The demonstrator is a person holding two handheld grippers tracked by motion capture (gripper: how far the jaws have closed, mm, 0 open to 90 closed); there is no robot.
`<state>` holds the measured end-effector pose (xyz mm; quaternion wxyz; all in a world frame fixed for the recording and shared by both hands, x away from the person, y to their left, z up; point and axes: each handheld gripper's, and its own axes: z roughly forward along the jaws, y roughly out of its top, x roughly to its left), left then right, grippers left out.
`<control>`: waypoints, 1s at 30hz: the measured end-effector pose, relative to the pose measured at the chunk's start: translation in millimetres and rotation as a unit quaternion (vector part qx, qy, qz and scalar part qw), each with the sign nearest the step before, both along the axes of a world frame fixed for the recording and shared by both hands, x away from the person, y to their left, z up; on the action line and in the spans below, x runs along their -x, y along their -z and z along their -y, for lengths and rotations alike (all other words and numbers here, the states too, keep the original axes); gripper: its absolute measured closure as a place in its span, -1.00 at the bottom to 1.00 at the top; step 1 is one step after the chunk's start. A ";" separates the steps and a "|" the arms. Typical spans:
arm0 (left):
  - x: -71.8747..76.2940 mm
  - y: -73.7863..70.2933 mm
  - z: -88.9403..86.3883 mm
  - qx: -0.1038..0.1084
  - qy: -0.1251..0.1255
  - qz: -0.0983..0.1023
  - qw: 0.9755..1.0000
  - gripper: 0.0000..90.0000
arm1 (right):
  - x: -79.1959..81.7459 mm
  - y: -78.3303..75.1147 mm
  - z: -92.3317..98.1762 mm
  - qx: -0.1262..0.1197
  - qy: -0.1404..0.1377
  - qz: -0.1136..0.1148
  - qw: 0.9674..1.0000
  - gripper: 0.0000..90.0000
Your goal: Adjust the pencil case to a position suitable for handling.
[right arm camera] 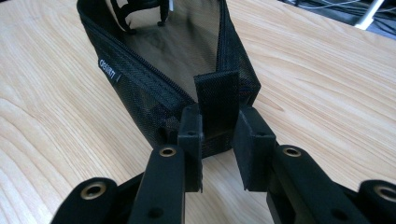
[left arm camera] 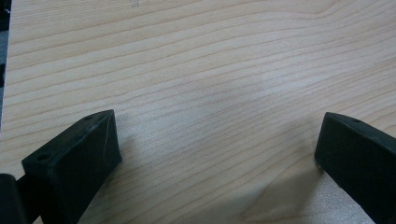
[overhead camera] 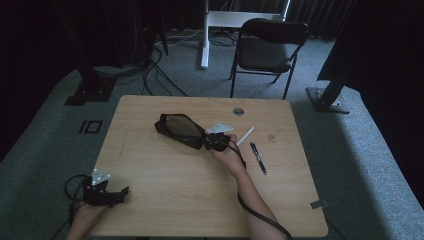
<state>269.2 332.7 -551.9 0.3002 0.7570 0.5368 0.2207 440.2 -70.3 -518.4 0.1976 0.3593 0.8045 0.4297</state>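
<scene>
On the wooden table (overhead camera: 165, 175), the right gripper (overhead camera: 216, 142) sits near the centre, its jaws clamped on the fabric tab (right arm camera: 217, 105) at the near end of a black mesh pencil pouch (overhead camera: 179, 130). In the right gripper view the two pads press the tab from both sides, and the pouch (right arm camera: 177, 51) stretches away toward twelve o'clock with its zipper undone and its mouth gaping. A small white label (right arm camera: 108, 70) is sewn on the pouch's outer wall at about ten o'clock from the jaws. Something dark lies at the far end inside the pouch, too blurred to identify.

In the high view the pouch lies at roughly ten o'clock from the right gripper, slanting across the middle of the table. A white pen (overhead camera: 245, 135) lies just beside the gripper at two o'clock, and a dark blue pen (overhead camera: 258, 158) rests a little farther off at four o'clock. A round grey grommet (overhead camera: 238, 111) is set in the tabletop near the far edge.

The left gripper (overhead camera: 102, 191) rests at the table's near left corner, well apart from the pouch. In the left gripper view its jaws stand wide apart over bare wood (left arm camera: 201, 93), with nothing between them.

Beyond the table a dark folding chair (overhead camera: 267, 47) stands on grey carpet.
</scene>
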 end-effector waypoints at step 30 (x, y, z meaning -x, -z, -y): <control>0.0 0.0 0.3 0.000 -0.001 0.000 1.000 -1.00 | 39.8 3.6 40.8 -0.012 0.040 0.004 0.999 0.63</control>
